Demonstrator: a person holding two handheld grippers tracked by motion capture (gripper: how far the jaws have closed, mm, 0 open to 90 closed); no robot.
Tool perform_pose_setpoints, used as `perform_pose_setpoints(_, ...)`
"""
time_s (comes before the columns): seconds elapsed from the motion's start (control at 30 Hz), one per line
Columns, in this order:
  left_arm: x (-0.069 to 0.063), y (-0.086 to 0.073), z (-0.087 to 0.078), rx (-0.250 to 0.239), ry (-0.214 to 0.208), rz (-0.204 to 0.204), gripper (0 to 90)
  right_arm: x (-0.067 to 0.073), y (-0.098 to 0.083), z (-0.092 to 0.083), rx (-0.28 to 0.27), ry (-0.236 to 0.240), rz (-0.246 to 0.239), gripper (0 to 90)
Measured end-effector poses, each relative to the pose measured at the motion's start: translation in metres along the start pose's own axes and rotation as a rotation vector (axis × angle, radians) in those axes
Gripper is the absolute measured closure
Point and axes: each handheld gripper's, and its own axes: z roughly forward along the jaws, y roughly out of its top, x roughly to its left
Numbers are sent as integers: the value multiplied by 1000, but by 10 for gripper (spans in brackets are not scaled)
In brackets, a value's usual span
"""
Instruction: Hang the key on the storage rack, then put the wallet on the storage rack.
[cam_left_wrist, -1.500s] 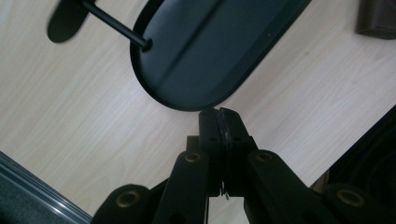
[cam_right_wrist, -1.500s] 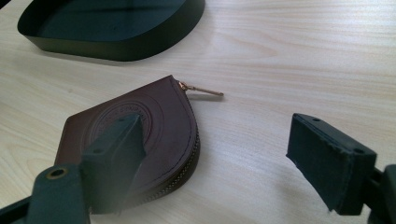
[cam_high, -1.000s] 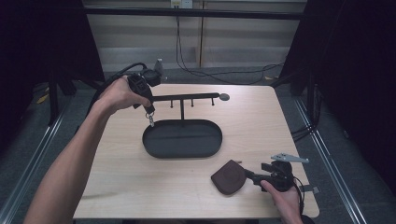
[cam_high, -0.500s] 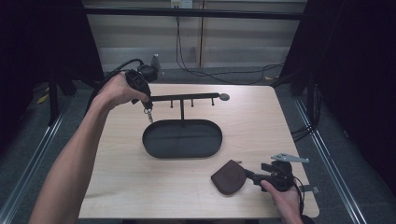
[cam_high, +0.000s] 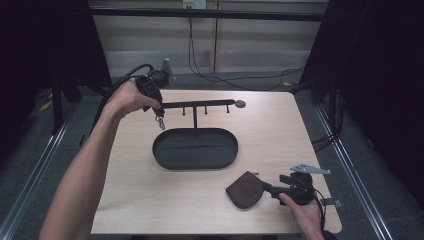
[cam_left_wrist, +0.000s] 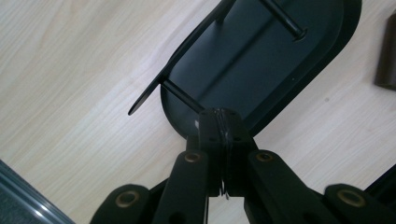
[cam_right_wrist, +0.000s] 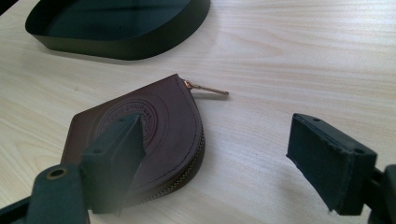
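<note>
Left gripper (cam_high: 159, 116) is held closed on a small metal clasp (cam_high: 160, 122) above the black tray (cam_high: 195, 149); right gripper (cam_high: 270, 189) is spread wide, empty, beside the brown pouch (cam_right_wrist: 154, 126) near it.

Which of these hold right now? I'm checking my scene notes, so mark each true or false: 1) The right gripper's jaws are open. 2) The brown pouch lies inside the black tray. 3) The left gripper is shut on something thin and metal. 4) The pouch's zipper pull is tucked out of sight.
1) True: the right gripper has its jaws spread apart.
2) False: the brown pouch lies on the table, outside the black tray.
3) True: the left gripper is shut on a small metal clip.
4) False: the zipper pull lies in plain view on the wood.
</note>
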Motion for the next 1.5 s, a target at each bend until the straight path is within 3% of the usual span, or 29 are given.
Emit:
perform_pose_setpoints(0.3, -1, -3, 1, -12, 16, 8, 869, 0, 0, 0, 1, 1, 0, 186)
perform_pose_setpoints(0.4, -2, -4, -1, -27, -3, 21, 853, 0, 0, 1, 3, 2, -1, 186)
perform_pose_setpoints(0.57, 0, -11, -2, -54, -9, 6, 781, 0, 1, 2, 4, 2, -3, 186)
perform_pose_setpoints(0.8, 5, -29, 0, -135, -39, -32, 649, 0, 1, 1, 3, -4, 6, 186)
perform_pose_setpoints(0.87, 6, -33, 1, -143, -50, -33, 642, 0, 1, 1, 3, -3, 4, 186)
perform_pose_setpoints(1.0, 11, -46, 3, -205, -53, -86, 645, 1, 1, 2, 3, -4, -1, 187)
perform_pose_setpoints(1.07, 11, -48, 4, -212, -48, -90, 626, 1, 0, 1, 3, -4, -1, 186)
perform_pose_setpoints(1.13, 10, -55, 4, -248, -73, -100, 610, 0, 0, 1, 4, -7, 5, 186)
perform_pose_setpoints(1.3, 8, -66, 7, -268, -53, -128, 572, 1, 1, 1, 3, -5, -1, 187)
perform_pose_setpoints(1.4, 3, -75, 9, -287, -53, -117, 550, 0, 1, 2, 4, -6, 0, 186)
perform_pose_setpoints(1.5, 2, -84, 11, -320, -52, -134, 526, 1, 1, 1, 3, -6, -2, 187)
